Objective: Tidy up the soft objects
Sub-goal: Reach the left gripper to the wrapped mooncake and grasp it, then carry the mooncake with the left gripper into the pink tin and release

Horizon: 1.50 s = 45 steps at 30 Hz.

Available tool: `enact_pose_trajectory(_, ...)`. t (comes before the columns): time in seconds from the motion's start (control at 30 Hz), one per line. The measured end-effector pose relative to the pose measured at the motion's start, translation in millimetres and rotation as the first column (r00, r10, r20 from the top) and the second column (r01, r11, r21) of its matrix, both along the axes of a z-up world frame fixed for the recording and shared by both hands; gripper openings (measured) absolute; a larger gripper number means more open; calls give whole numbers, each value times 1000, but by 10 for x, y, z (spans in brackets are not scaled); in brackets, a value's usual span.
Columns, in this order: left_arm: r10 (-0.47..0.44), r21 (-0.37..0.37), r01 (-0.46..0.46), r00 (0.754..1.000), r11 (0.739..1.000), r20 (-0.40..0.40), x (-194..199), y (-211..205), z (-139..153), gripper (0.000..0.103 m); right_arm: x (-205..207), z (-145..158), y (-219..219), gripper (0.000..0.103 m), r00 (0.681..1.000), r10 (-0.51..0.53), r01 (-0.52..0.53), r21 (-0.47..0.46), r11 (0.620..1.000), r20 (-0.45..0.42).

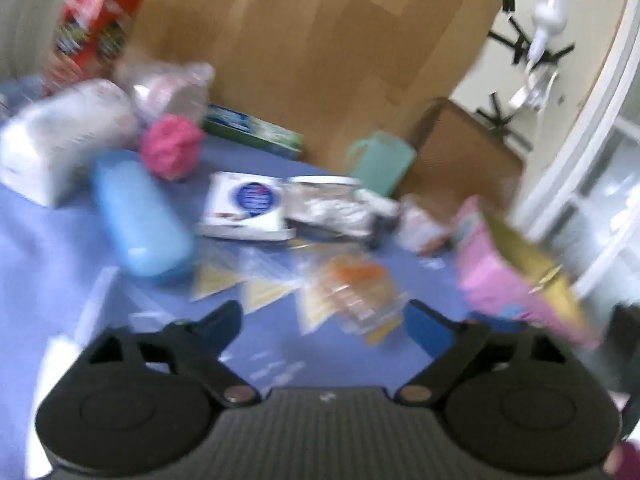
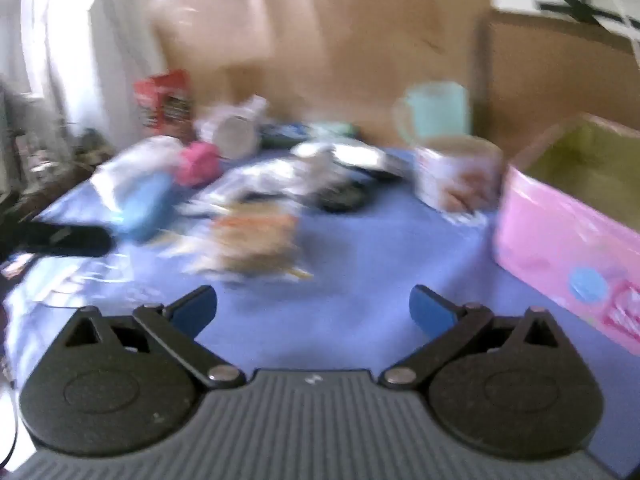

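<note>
Both views are blurred. My left gripper point(image 1: 322, 322) is open above a blue cloth point(image 1: 48, 248), nothing between its fingers. Just past it lie clear packets, one with orange contents point(image 1: 354, 286). Further off sit a blue oblong case point(image 1: 140, 216), a pink puff point(image 1: 172, 152), a white soft pack point(image 1: 60, 136) and a white-and-blue flat pack point(image 1: 250, 204). A pink box point(image 1: 520, 276) stands open at the right. My right gripper point(image 2: 314, 308) is open over bare cloth, with the orange packet point(image 2: 256, 240) ahead of it and the pink box point(image 2: 560, 236) to its right.
A red carton point(image 1: 96, 32), a teal jug point(image 1: 380, 160) and a green-blue box point(image 1: 256, 130) stand at the back against brown cardboard point(image 1: 320, 40). A printed tub point(image 2: 456, 176) sits near the pink box. The other gripper's dark finger point(image 2: 68, 240) reaches in from the left.
</note>
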<state>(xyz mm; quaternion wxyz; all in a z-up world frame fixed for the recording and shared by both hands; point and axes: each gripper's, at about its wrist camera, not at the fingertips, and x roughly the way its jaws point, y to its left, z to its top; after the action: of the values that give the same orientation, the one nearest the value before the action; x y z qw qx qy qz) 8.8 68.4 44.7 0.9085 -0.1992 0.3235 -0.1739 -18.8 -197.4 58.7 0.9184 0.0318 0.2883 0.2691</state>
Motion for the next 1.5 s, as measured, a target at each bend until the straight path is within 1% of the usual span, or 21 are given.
enact_pose_trajectory(0.03,-22,-38,22,1000,999,-9,115,-12,10,80,11,33,76,100,999,31,-31,-10,999,14)
enact_pose_trajectory(0.07,-29,-43,29,999,999,-13,174,-57,0,79,38,51,165,100,998,57,-56,-36,998,23)
enact_pose_trajectory(0.13,-32,-15,31,999,999,-33,327,-188,-27,72,126,46,301,100,996,87,-83,-88,993,36)
enact_pose_trajectory(0.17,-38,-5,38,998,999,-45,405,-250,-53,70,189,29,361,100,995,100,-97,-105,990,30)
enact_pose_trajectory(0.27,-32,32,36,994,999,-102,576,-379,-203,62,439,-84,471,100,989,140,-143,-120,982,-37)
enact_pose_trajectory(0.3,-45,17,48,991,999,-124,600,-350,-281,52,443,-115,460,101,986,155,-160,-107,981,-53)
enact_pose_trajectory(0.33,-61,-11,60,986,998,-153,627,-349,-369,48,508,-158,474,100,981,169,-177,-82,981,-95)
enact_pose_trajectory(0.37,-54,-23,51,989,998,-140,606,-344,-392,47,523,-202,496,94,977,175,-183,-50,982,-125)
enact_pose_trajectory(0.4,-55,-21,53,988,998,-142,589,-362,-390,46,498,-198,512,84,977,179,-183,-32,983,-113)
enact_pose_trajectory(0.47,-50,10,52,990,999,-132,523,-425,-361,46,357,-166,458,77,984,160,-164,-32,986,-83)
enact_pose_trajectory(0.53,-74,17,77,989,997,-131,470,-518,-300,46,221,-141,407,77,988,141,-143,-37,989,-60)
enact_pose_trajectory(0.6,-114,21,117,987,993,-112,413,-656,-209,46,70,-83,319,77,994,106,-106,-61,992,-8)
enact_pose_trajectory(0.67,-164,31,167,983,985,-79,402,-838,-72,46,-88,3,169,77,996,55,-48,-93,994,72)
enact_pose_trajectory(0.8,-280,79,278,960,957,7,432,-1414,211,49,-257,179,-217,77,975,-79,106,-125,986,207)
enact_pose_trajectory(0.9,-363,119,355,930,927,55,519,-1938,372,50,-260,274,-591,77,950,-190,221,-103,970,249)
enact_pose_trajectory(1.0,-430,128,419,900,899,73,661,-2430,439,50,-197,320,-1011,77,921,-305,328,-59,943,241)
enact_pose_trajectory(1.1,-468,132,456,881,880,76,696,-2799,423,50,-107,330,-1323,77,899,-385,397,-21,917,209)
enact_pose_trajectory(1.23,-470,124,464,882,877,31,819,-3119,322,50,43,240,-1592,77,887,-434,439,4,898,158)
enact_pose_trajectory(1.37,-463,136,457,887,879,11,867,-3212,268,51,68,163,-1666,77,887,-443,442,32,896,129)
enact_pose_trajectory(1.43,-452,152,446,892,882,10,866,-3234,273,63,88,150,-1685,79,884,-451,449,48,892,122)
enact_pose_trajectory(1.5,-449,163,439,893,883,30,853,-3225,310,66,95,149,-1706,88,867,-477,476,45,878,142)
